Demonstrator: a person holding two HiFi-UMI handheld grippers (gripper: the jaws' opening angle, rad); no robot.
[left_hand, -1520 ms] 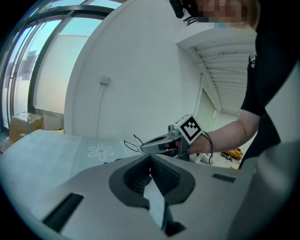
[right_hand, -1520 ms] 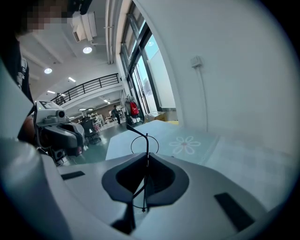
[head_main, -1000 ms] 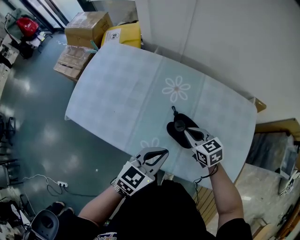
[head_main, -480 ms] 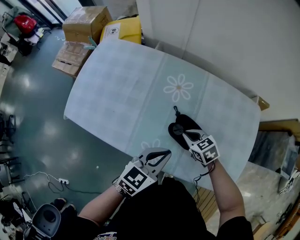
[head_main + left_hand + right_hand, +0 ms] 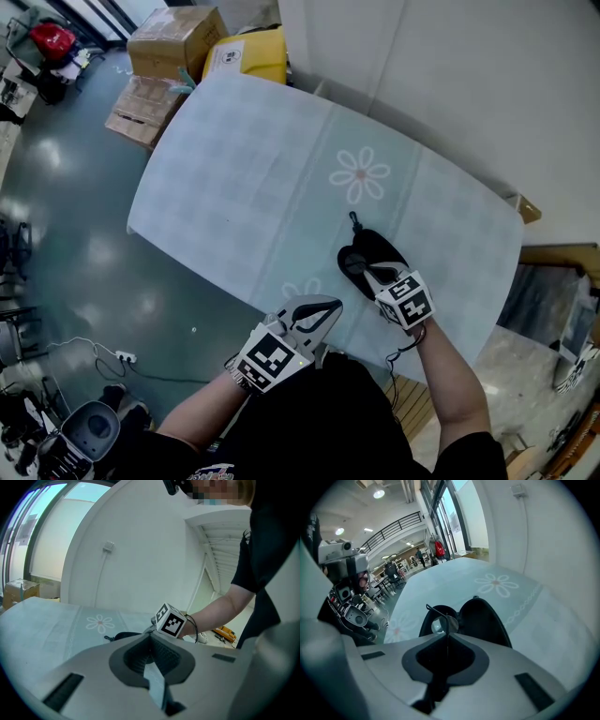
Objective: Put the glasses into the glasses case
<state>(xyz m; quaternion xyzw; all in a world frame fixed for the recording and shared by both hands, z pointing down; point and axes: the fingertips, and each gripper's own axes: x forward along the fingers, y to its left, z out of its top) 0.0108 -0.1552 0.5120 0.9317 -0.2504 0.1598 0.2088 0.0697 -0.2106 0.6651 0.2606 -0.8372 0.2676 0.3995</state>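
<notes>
My right gripper [image 5: 447, 635], pinched shut on the glasses [image 5: 439, 625], has eased further in over the open glasses case [image 5: 482, 619]; left gripper [image 5: 151, 638] stays closed, empty, unmoved.

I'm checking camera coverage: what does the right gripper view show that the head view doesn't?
Only the right gripper view: round lens and arm of the glasses at the right gripper's shut claw, plus a railed hall. Only the head view: the left gripper, cardboard boxes on the floor. Both: the open glasses case on the flowered tablecloth.
</notes>
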